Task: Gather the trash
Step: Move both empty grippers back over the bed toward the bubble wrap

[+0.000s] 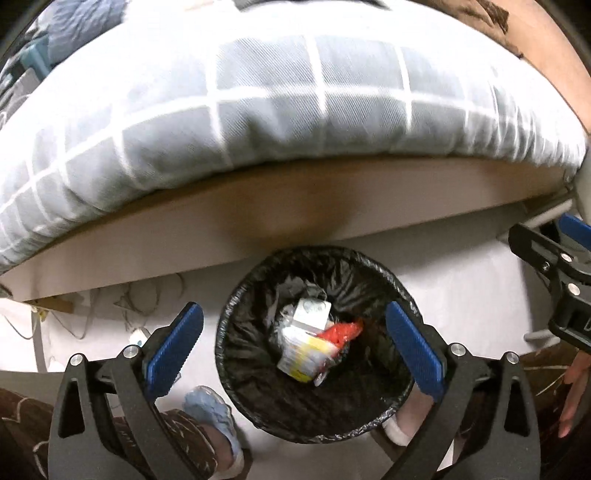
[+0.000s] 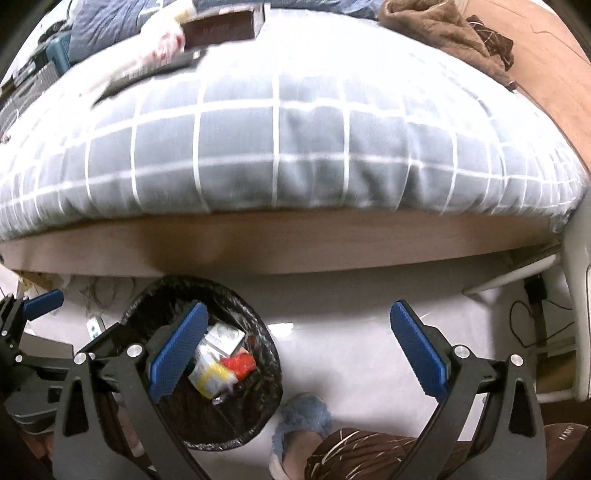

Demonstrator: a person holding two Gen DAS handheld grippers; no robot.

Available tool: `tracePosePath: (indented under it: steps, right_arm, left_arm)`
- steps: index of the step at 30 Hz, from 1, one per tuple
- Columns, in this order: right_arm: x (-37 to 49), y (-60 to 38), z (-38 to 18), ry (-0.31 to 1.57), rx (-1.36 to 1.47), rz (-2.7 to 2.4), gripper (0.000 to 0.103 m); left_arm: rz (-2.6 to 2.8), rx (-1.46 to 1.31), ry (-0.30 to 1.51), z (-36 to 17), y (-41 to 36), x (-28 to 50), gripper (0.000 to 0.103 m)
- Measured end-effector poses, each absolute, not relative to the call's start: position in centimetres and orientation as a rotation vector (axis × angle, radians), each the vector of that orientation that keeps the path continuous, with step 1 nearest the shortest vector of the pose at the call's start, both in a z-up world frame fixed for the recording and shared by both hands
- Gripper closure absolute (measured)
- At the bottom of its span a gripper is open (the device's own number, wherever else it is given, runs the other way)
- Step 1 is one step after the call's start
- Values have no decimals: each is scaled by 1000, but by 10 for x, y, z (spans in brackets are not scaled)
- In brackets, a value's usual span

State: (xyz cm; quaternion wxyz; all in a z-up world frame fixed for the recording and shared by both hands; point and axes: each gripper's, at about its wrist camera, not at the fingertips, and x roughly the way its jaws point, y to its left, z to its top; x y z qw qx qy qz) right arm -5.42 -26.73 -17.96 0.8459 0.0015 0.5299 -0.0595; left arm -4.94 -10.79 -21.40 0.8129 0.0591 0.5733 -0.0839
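Note:
A round bin lined with a black bag (image 1: 258,406) stands on the pale floor by the bed; it also shows at the lower left of the right wrist view (image 2: 258,398). Inside lies trash: a white-and-yellow carton (image 1: 303,354) (image 2: 212,376), a white box (image 1: 312,314) and a red wrapper (image 1: 341,332) (image 2: 240,363). My left gripper (image 1: 293,347) is open and empty, right above the bin. My right gripper (image 2: 295,347) is open and empty, over the floor just right of the bin. Each gripper shows at the edge of the other's view.
A bed with a grey checked cover (image 2: 295,147) and wooden frame (image 2: 295,247) stands behind the bin. A dark box (image 2: 221,26), a plastic wrapper (image 2: 162,40) and brown cloth (image 2: 443,26) lie on it. Blue slippers (image 2: 303,424) are by the bin. Cables (image 1: 140,295) lie under the bed.

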Motion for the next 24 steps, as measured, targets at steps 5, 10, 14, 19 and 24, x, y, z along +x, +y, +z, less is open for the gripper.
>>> tracePosePath:
  steps: [5, 10, 14, 19, 24]
  right_arm:
    - [-50, -262, -147, 1028, -6, -116, 8]
    - [-49, -258, -115, 942, 7, -101, 8]
    - [-47, -250, -89, 873, -10, -70, 8]
    - [-46, -238, -56, 795, -29, -40, 8]
    - [-35, -230, -33, 770, -20, -17, 8]
  left_arm:
    - [-156, 91, 1137, -176, -98, -46, 6]
    - [-135, 70, 1062, -143, -87, -41, 6]
    - [-125, 51, 1017, -121, -77, -37, 6]
    - [-124, 42, 966, -96, -69, -36, 6]
    - [-101, 55, 938, -79, -61, -24, 6]
